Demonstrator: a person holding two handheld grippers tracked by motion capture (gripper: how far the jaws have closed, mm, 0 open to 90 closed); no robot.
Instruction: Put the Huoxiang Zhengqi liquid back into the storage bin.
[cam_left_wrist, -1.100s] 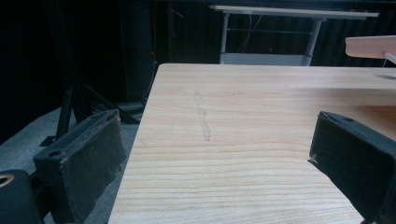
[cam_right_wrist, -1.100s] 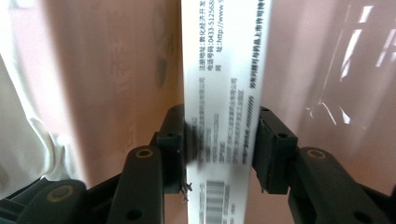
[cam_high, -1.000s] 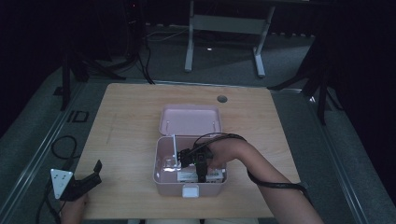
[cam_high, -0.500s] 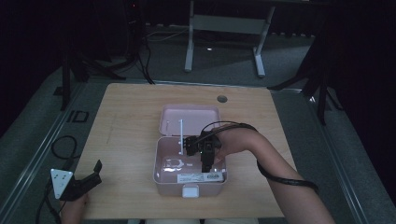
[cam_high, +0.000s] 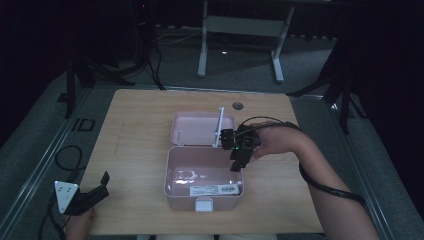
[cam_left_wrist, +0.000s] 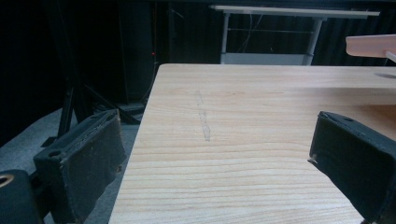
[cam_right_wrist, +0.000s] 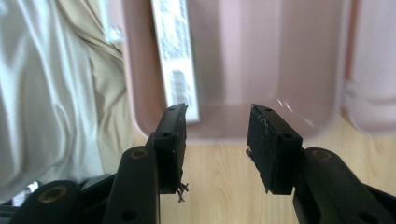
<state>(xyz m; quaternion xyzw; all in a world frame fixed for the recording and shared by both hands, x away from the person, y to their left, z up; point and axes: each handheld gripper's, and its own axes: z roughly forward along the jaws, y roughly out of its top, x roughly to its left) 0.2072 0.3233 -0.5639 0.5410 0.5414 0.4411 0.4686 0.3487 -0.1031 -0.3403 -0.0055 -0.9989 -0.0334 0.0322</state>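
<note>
the right tongs (cam_high: 236, 165) hang in the air over the right rim of the open pink plastic box (cam_high: 204, 197), with the jaws pointing down toward the inside of it. in the right gripper view the two black jaws stand with a narrow gap between them, and the pads press on nothing; below the tips i see the pale pink floor of the box and its curved corner. a white label with a barcode (cam_right_wrist: 176, 56) lies on the box floor, just beyond the left jaw in that view. the pink lid (cam_high: 202, 128) lies flat on the table behind the box, touching its back edge, and a thin white rod (cam_high: 219, 126) rises just beside the right tongs, on the lid side.

the left tongs (cam_high: 97, 189) rest low at the near left corner of the light wooden table (cam_high: 135, 130), well apart from the box. their jaws stand wide, with bare wood between them.
</note>
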